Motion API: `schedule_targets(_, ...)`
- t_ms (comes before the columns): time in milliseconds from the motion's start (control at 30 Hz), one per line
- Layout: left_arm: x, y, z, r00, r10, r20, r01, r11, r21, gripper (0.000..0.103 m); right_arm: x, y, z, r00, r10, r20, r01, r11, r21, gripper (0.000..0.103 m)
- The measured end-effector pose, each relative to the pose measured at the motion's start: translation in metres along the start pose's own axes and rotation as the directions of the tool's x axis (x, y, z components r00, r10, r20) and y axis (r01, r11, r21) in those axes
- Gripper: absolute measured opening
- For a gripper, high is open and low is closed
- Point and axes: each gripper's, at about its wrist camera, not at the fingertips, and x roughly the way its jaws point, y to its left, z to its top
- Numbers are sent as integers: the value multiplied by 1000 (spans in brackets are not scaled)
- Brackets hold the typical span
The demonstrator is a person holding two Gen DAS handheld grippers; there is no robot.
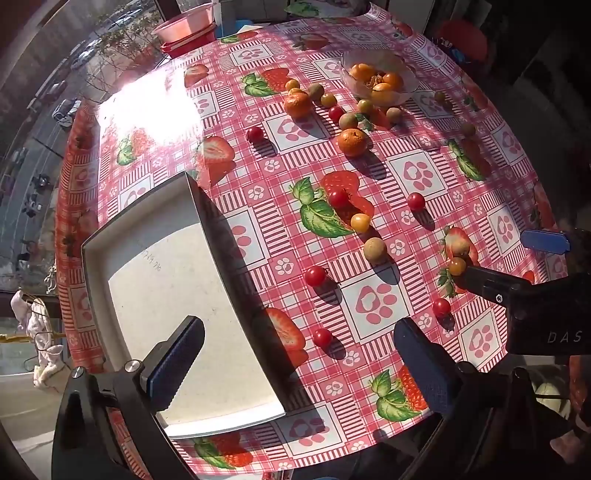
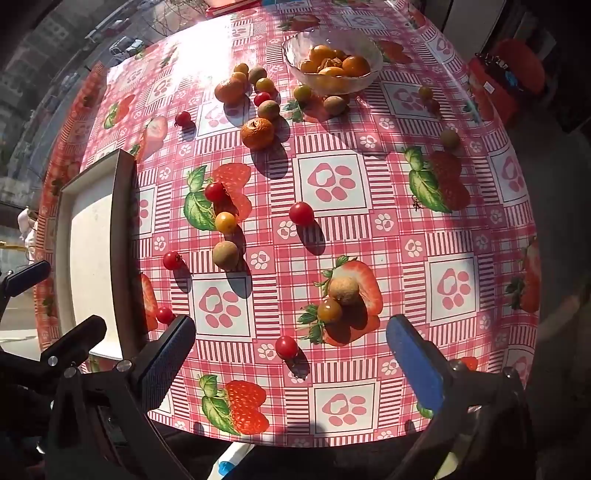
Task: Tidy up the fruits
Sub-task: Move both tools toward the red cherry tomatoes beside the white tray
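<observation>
Several small fruits lie loose on the pink checked tablecloth [image 2: 332, 229]: red cherry tomatoes [image 2: 301, 213], brown longans [image 2: 343, 290], yellow tomatoes [image 2: 225, 221] and two tangerines [image 2: 257, 133]. A glass bowl [image 2: 371, 75] at the far side holds orange fruits. A white square tray [image 1: 122, 229] stands empty at the left. My left gripper [image 1: 299, 350] is open and empty, over the tray's right rim. My right gripper [image 2: 290, 349] is open and empty, low over a red tomato [image 2: 286, 347] near the front edge; it also shows in the left wrist view [image 1: 509, 266].
Stacked red bowls [image 1: 188, 31] stand at the far left corner. A red stool [image 2: 511, 70] stands beyond the table at the right. Strong sun glare [image 1: 147, 107] washes out the far left of the cloth. The table's front edge [image 2: 295, 441] is close below the grippers.
</observation>
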Motion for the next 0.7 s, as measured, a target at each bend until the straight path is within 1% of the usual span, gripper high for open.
schedule_targets(67, 1, 1, 0, 1000, -10, -1, 10, 1000, -5, 103, 0, -1, 2, 1000, -2, 0, 2, 1000, -1, 103)
schedule_targets(233, 1, 2, 0, 1000, 10, 0, -10, 1000, -8, 103, 1, -1, 4, 1000, -8, -1, 8, 1000, 0, 103)
schedule_targets(267, -3, -2, -1, 1000, 20, -1, -20, 1000, -14, 103, 1, 0, 5, 1000, -8, -1, 8, 1000, 0, 103)
schedule_targets(300, 1, 4, 4, 1000, 13, -6, -13, 1000, -10, 103, 1, 0, 5, 1000, -7, -1, 7, 1000, -2, 103)
schedule_targets(433, 2, 4, 5, 1000, 13, -9, -13, 1000, -13, 103, 3, -5, 8, 1000, -3, 3, 3, 1000, -10, 103)
schedule_targets(467, 1, 4, 4, 1000, 25, -5, -25, 1000, -12, 103, 2, -4, 8, 1000, -3, 2, 3, 1000, -10, 103)
schedule_targets(700, 2, 5, 4, 999, 47, -4, -47, 999, -17, 103, 4, 1, 5, 1000, -6, -13, 6, 1000, -10, 103)
